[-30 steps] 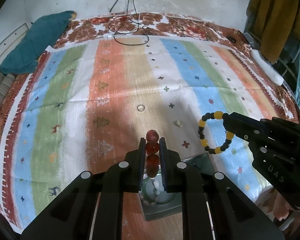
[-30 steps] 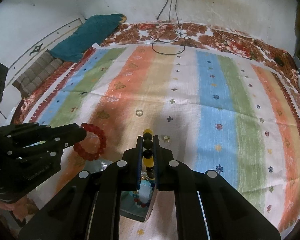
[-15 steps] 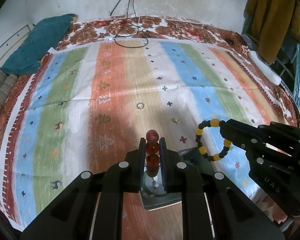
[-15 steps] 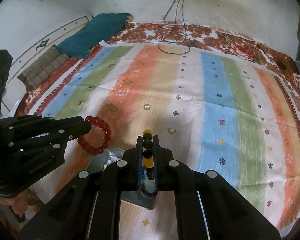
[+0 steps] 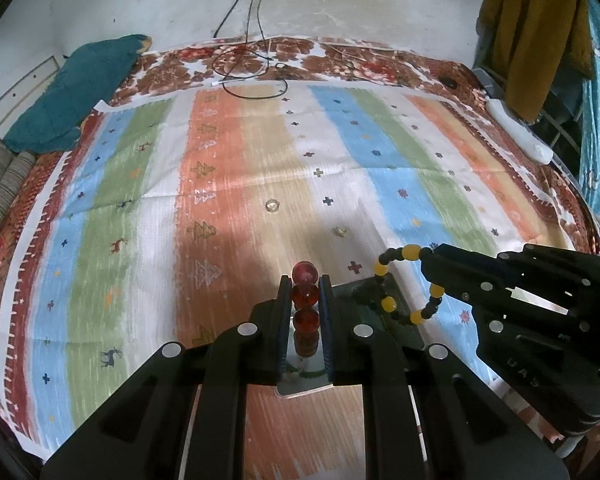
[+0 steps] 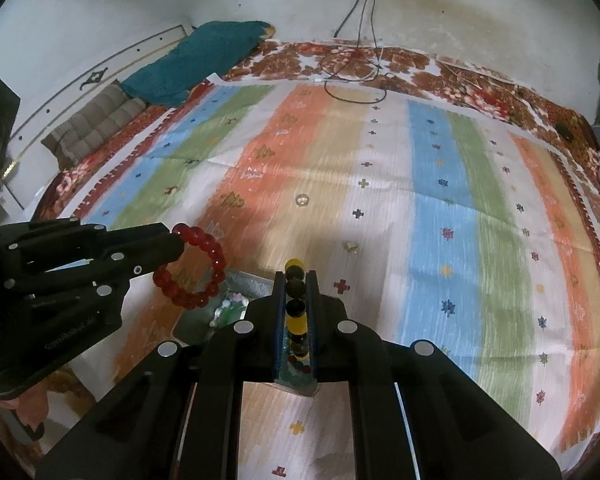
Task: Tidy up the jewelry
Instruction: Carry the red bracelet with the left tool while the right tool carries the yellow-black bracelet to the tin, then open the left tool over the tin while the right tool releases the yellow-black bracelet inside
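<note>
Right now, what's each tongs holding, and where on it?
Left tongs: red bracelet, pinched across a few beads on one side of the loop. Right tongs: black-and-yellow bracelet, pinched likewise across one side of its loop. Both loops hang free.

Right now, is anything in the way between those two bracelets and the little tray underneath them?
Nothing visible blocks either. The red bracelet in the left gripper and the black-and-yellow bracelet in the right gripper hang over the tray, which already holds some beads.
</note>
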